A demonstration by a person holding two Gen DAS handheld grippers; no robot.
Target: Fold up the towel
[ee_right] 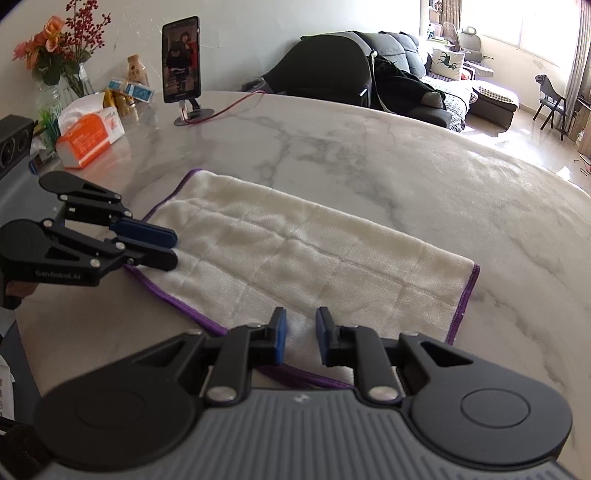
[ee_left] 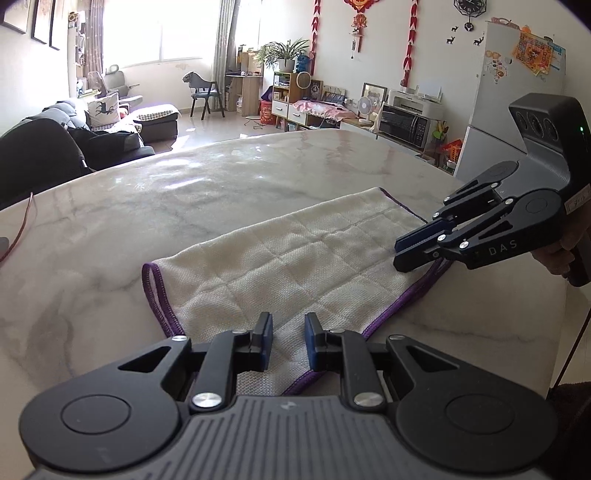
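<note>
- Towel (ee_left: 295,258): white w/ purple hem, laid folded and flat near table (ee_left: 184,192) edge.
- Left gripper (ee_left: 288,343): jaws parted, nothing held, poised over towel's near edge.
- Right gripper (ee_right: 299,339): jaws parted, empty, at opposite end.

A white marble table (ee_left: 221,192) fills the middle of both views. In the left wrist view, bright windows (ee_left: 155,33) with curtains sit upper left, a dark sofa (ee_left: 110,136) at left, a chair (ee_left: 203,92) centre, and a white fridge (ee_left: 517,92) at right. Red hangings (ee_left: 410,40) mark the far wall.
</note>
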